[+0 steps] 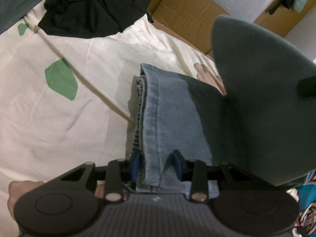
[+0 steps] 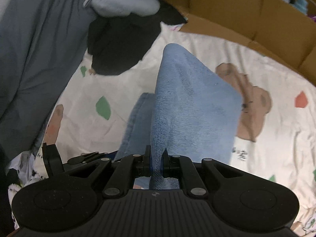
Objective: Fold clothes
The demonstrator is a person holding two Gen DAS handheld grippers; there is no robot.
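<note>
Rough twill-weave denim jeans on smooth matt printed cotton sheet

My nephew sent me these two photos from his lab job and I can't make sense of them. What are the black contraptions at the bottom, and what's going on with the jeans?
Those are hand-held grippers, each with two fingers, one in each of a person's hands. Each photo comes from a wide-angle camera mounted on one gripper, looking forward along its fingers.

The first is the left gripper's view. The left gripper has the hem end of a pair of light blue jeans between its blue pads; the pads appear to press on the denim.

The second is the right gripper's view. The right gripper is pinched shut on a fold of the same jeans, lifting it into a peak.

Underneath is a cream bedsheet printed with green shapes and cartoon figures. A crumpled black garment lies farther back, with cardboard boxes beyond it.
</note>
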